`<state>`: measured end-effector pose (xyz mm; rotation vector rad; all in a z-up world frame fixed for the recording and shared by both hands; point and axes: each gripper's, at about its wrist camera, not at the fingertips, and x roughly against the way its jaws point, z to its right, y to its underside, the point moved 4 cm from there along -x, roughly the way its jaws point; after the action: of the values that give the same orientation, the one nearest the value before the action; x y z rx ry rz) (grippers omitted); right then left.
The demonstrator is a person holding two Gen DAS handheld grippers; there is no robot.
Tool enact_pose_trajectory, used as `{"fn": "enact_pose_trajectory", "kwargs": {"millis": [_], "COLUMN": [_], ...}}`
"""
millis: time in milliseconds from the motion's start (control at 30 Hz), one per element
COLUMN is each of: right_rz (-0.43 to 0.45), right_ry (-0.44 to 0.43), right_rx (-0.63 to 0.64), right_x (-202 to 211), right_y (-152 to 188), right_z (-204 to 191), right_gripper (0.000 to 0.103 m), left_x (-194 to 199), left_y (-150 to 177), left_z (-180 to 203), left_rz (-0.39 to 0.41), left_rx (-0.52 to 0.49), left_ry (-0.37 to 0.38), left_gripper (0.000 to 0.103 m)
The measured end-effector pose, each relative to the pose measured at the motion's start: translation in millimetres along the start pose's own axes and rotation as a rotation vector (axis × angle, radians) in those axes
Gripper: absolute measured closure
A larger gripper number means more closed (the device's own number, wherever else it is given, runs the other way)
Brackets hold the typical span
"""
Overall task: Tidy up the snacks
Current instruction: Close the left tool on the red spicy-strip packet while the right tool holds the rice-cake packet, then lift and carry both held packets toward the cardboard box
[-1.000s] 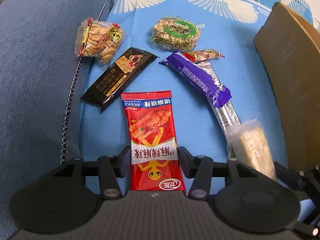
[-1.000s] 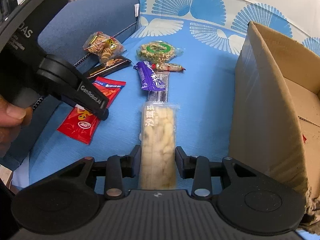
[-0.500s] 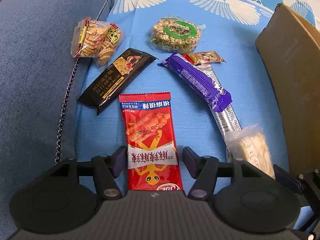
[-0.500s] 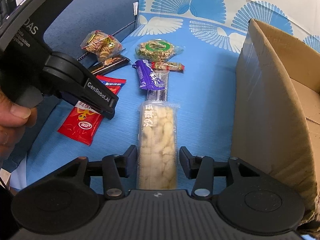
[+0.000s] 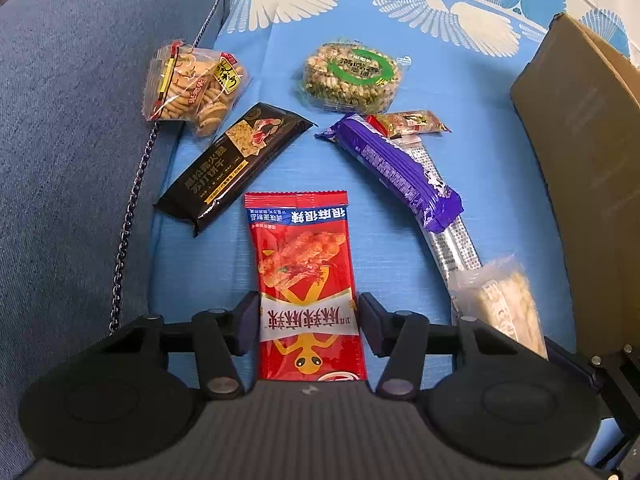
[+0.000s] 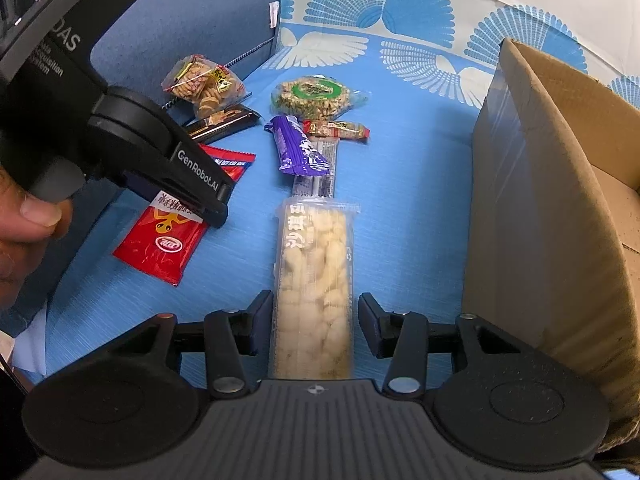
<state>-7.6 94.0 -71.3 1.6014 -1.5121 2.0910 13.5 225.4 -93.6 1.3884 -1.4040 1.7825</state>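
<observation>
The left tool (image 5: 308,322) straddles the red spicy-snack packet (image 5: 306,280) on the blue cloth (image 5: 320,168), its jaws closing, pads not yet pressing. The right tool (image 6: 316,326) stands released around the pale puffed-rice bar (image 6: 314,280), beside the cardboard box (image 6: 532,208).
</observation>
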Motion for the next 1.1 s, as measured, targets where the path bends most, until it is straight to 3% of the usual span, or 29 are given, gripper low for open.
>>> {"fn": "enact_pose_trajectory", "kwargs": {"millis": [133,300,733,1100], "right_rz": [-0.003,0.015,0.157,0.236], "right_ry": [0.002,0.002,0.0,0.017], "right_rx": [0.011,0.008,0.004,-0.042], "right_x": [-0.9,2.9,28.1,48.8], "right_y": [1.3,0.1,-11.1,-23.2], "right_z": [-1.3,-1.2,-2.1,7.6], "right_gripper": [0.065,0.065,0.065,0.065], "left_x": [1.3,4.9,23.7,40.8], "left_y": [0.1,-0.7,-9.1,-16.2], "left_z": [-1.8,-4.0,-6.1,-11.8], "left_rz": [0.005,0.016,0.099,0.18], "left_rx": [0.008,0.024,0.096,0.151], "left_ry": [0.005,0.017,0.077,0.077], "left_gripper": [0.049,0.051,0.052,0.052]}}
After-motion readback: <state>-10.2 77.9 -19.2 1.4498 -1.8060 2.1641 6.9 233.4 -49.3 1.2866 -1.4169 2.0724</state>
